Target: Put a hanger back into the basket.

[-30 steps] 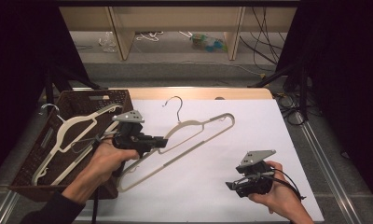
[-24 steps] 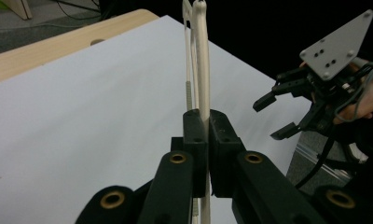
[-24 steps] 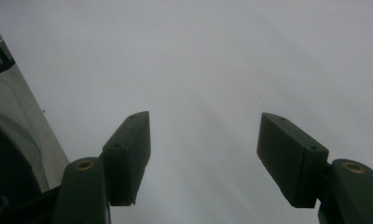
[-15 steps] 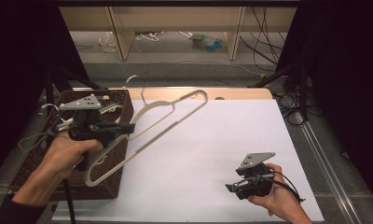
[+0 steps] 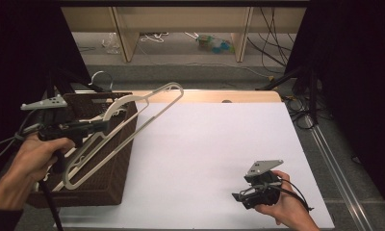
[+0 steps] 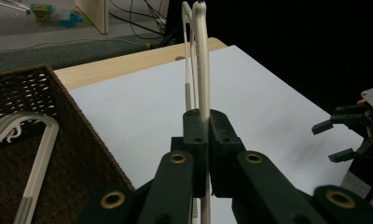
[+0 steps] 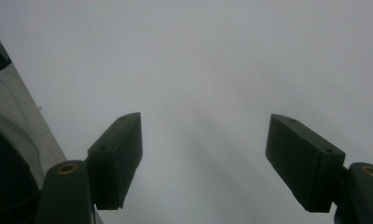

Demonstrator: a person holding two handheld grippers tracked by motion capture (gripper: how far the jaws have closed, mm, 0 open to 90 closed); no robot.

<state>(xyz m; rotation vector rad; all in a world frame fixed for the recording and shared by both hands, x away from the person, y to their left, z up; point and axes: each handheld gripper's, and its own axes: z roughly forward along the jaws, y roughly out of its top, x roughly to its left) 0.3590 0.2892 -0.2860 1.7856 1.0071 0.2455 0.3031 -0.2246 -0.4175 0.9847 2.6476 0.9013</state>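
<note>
Jaws of the left gripper (image 5: 101,126) clamp tight on a slim cream hanger (image 5: 133,122), held tilted in the air over the brown wicker basket (image 5: 114,159). Right gripper (image 5: 239,196) rests low over the white counter (image 5: 205,144), its jaws just opening wider, nothing between them.

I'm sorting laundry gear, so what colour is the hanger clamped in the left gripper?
Cream-white plastic hanger, seen best in the high view.

Held hanger (image 6: 203,56): lower length hidden behind jaws in left gripper view, top cut by frame edge. Second hanger (image 6: 35,158) in basket (image 6: 89,154): cut off at left and bottom edges. Right gripper view: bench (image 7: 212,56) blurred.
</note>
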